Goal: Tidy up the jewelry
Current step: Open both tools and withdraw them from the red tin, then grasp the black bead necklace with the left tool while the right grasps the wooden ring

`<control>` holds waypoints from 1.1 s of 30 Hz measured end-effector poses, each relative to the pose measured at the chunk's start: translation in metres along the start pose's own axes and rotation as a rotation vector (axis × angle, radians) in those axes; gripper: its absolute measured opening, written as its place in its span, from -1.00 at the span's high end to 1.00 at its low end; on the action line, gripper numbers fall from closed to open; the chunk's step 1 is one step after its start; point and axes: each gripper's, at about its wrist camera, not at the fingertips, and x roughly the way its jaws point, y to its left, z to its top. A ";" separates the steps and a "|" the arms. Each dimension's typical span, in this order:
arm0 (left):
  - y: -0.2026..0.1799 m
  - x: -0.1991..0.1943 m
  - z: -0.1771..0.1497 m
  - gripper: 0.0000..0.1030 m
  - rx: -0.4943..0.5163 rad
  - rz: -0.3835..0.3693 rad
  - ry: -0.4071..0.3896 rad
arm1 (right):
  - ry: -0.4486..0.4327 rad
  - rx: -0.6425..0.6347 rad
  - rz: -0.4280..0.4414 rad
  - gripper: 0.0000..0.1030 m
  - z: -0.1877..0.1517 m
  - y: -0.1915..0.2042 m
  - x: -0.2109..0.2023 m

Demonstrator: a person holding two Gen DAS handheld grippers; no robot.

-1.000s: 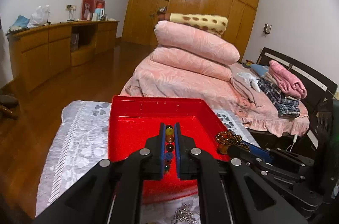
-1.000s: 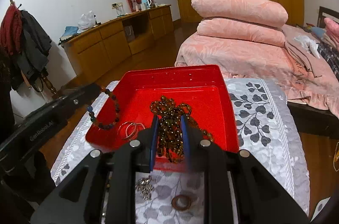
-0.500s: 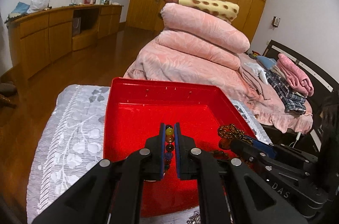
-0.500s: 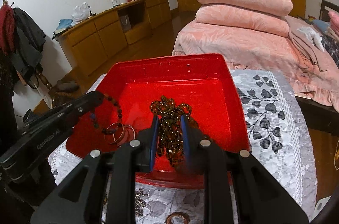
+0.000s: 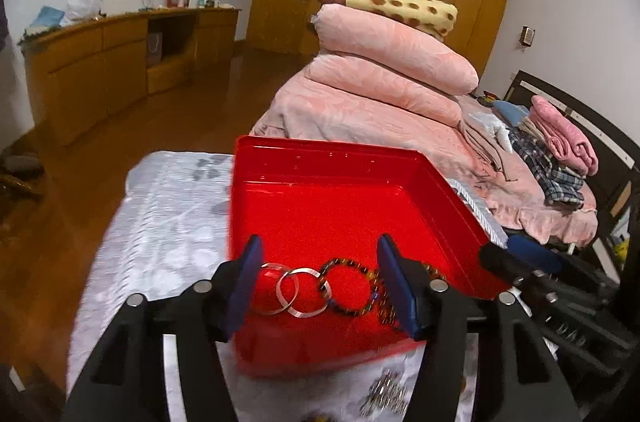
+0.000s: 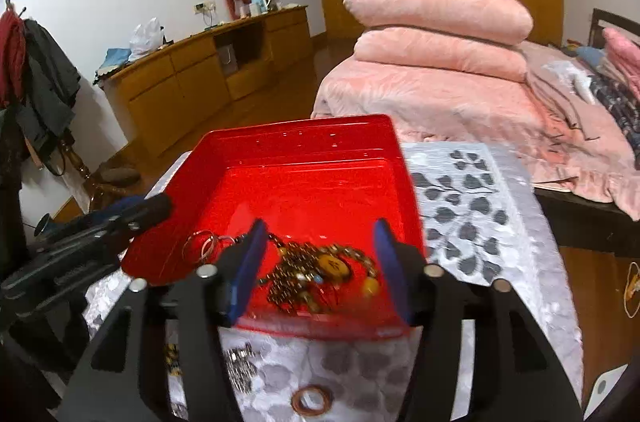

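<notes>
A red tray (image 5: 328,158) (image 6: 296,130) stands on a white patterned cloth. My left gripper (image 5: 320,282) is open over the tray's near end; a beaded bracelet (image 5: 352,286) and silver rings (image 5: 294,290) lie on the tray floor between its fingers. My right gripper (image 6: 320,268) is open over the tray's near right part; a heap of brown bead necklaces (image 6: 316,274) with a yellow pendant lies between its fingers. The silver rings (image 6: 202,244) show to its left.
On the cloth (image 6: 472,206) in front of the tray lie a silver chain (image 6: 240,362), a copper ring (image 6: 312,400) and a dark beaded piece (image 6: 172,356). A bed with pink quilts (image 5: 380,94) stands behind. Wooden cabinets (image 5: 104,62) line the left wall.
Both grippers have opened. The beaded bracelet dropped from my left gripper into the tray beside the rings; the brown necklaces dropped from my right gripper into the tray.
</notes>
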 end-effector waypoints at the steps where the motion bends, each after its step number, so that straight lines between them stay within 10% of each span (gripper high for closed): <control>1: 0.001 -0.005 -0.002 -0.26 0.003 0.001 -0.005 | -0.007 -0.002 -0.002 -0.15 -0.003 -0.001 -0.006; 8: 0.016 -0.052 -0.030 -0.68 0.026 0.036 -0.042 | -0.045 -0.019 -0.013 -0.36 -0.038 -0.002 -0.049; 17: 0.028 -0.072 -0.070 -0.77 0.036 0.103 0.006 | 0.012 -0.006 -0.053 -0.69 -0.080 -0.006 -0.066; 33: 0.014 -0.049 -0.107 -0.76 0.087 0.099 0.113 | 0.096 -0.018 -0.036 -0.71 -0.109 0.005 -0.056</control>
